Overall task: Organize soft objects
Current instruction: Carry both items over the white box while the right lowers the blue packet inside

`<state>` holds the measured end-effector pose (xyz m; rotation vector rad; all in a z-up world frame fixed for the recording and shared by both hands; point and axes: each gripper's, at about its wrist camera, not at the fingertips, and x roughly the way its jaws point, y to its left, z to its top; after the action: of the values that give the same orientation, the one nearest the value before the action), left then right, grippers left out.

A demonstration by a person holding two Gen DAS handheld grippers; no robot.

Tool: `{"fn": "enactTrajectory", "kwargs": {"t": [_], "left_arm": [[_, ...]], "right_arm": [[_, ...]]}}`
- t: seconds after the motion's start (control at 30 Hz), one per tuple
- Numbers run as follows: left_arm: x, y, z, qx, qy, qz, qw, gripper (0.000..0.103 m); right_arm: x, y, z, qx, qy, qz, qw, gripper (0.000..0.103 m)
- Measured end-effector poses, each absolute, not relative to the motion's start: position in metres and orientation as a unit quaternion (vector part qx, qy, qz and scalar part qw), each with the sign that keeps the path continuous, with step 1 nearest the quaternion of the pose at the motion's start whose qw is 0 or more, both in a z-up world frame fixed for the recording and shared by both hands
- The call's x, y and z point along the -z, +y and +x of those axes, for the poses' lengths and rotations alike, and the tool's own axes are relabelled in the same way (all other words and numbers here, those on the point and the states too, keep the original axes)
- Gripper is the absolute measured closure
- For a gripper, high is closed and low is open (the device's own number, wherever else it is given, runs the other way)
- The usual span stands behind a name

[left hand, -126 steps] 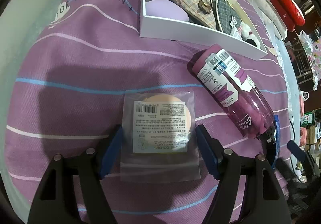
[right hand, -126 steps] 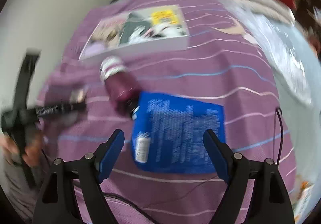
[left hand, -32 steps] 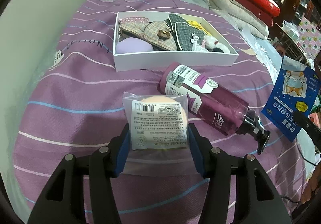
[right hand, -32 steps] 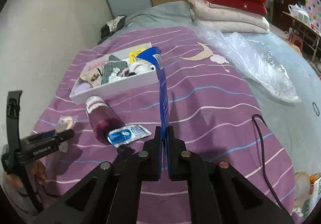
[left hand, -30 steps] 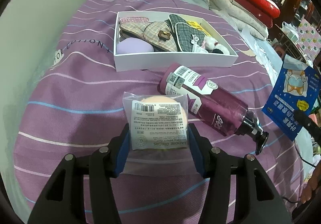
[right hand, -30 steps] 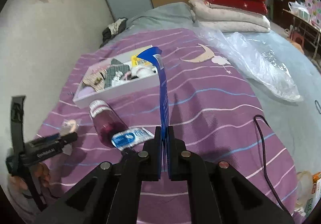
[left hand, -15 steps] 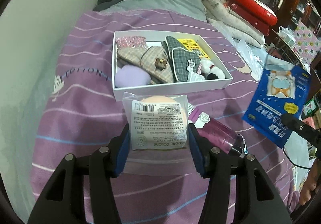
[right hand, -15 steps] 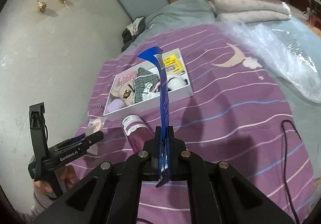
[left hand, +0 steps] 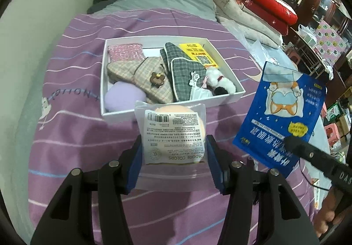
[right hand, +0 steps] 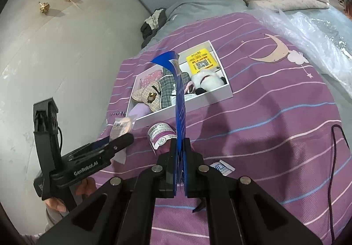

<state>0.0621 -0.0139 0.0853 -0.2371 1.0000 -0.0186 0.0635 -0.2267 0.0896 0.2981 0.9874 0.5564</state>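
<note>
My left gripper (left hand: 173, 152) is shut on a peach puff in a clear packet (left hand: 173, 133), held above the purple sheet just before the near wall of the white box (left hand: 176, 104). The box holds plaid eye masks (left hand: 184, 78), a lilac puff (left hand: 123, 97), a pink pouch, a yellow card and a white plush. My right gripper (right hand: 180, 152) is shut on a blue packet (right hand: 179, 100), held upright and edge-on; it shows flat at the right of the left wrist view (left hand: 283, 117). The left gripper also shows in the right wrist view (right hand: 123, 139).
A magenta pump bottle (right hand: 161, 135) lies on the purple striped sheet (left hand: 72, 130) below my grippers, with a small blue sachet (right hand: 222, 167) beside it. Folded red and white quilts (left hand: 264, 7) and a clear plastic bag (right hand: 308, 25) lie at the right. A black cable (right hand: 336, 152) lies on the bed.
Both grippers, first open over their items, have closed on them, lifted them and moved toward the white box. The bottle has dropped out of the left wrist view.
</note>
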Motion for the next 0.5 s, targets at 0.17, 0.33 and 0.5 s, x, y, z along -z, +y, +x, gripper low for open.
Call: {"fn": "enactTrajectory", "kwargs": {"t": [0.17, 0.33, 0.5], "left_arm": [[-0.09, -0.005, 0.08, 0.013, 0.479, -0.117, 0.87, 0.047], [-0.092, 0.015, 0.097, 0.007, 0.479, -0.13, 0.868, 0.047], [-0.089, 0.041, 0.113, -0.014, 0.479, -0.143, 0.866, 0.047]], "right_arm": [[-0.092, -0.223, 0.079, -0.27, 0.465, 0.152, 0.829, 0.101], [-0.096, -0.217, 0.11, -0.274, 0.462, 0.164, 0.827, 0.101], [-0.093, -0.205, 0.159, -0.275, 0.464, 0.182, 0.822, 0.101]]}}
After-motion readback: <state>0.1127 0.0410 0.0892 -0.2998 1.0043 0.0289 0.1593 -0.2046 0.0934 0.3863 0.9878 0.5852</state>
